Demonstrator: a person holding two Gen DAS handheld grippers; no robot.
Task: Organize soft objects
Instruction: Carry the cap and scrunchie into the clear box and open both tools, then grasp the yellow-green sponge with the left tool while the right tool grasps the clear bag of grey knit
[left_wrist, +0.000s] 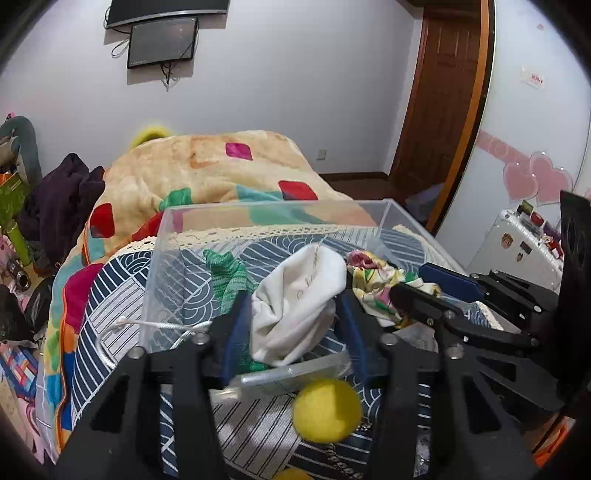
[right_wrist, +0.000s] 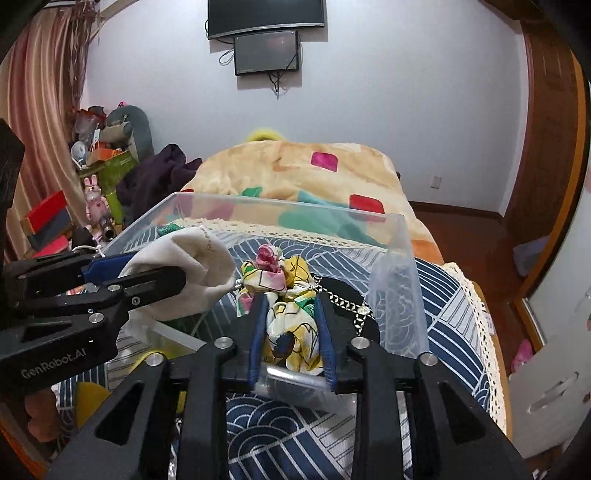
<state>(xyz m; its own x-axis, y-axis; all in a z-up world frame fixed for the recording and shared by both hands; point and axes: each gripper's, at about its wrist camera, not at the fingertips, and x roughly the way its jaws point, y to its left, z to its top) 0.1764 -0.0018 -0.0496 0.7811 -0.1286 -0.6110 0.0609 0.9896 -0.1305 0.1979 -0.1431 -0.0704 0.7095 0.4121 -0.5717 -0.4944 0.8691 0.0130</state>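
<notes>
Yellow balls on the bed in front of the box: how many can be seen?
2. One ball lies just before the box; a second ball peeks at the bottom edge. Others may be hidden.

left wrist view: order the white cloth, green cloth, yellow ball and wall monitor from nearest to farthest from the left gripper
1. white cloth: pinched between the left gripper fingers, over the clear box.
2. yellow ball just below, outside the box, and green cloth up-left inside it: too close to call.
3. wall monitor: far wall.

A second yellow ball (left_wrist: 293, 474) is cut off by the bottom edge.
</notes>
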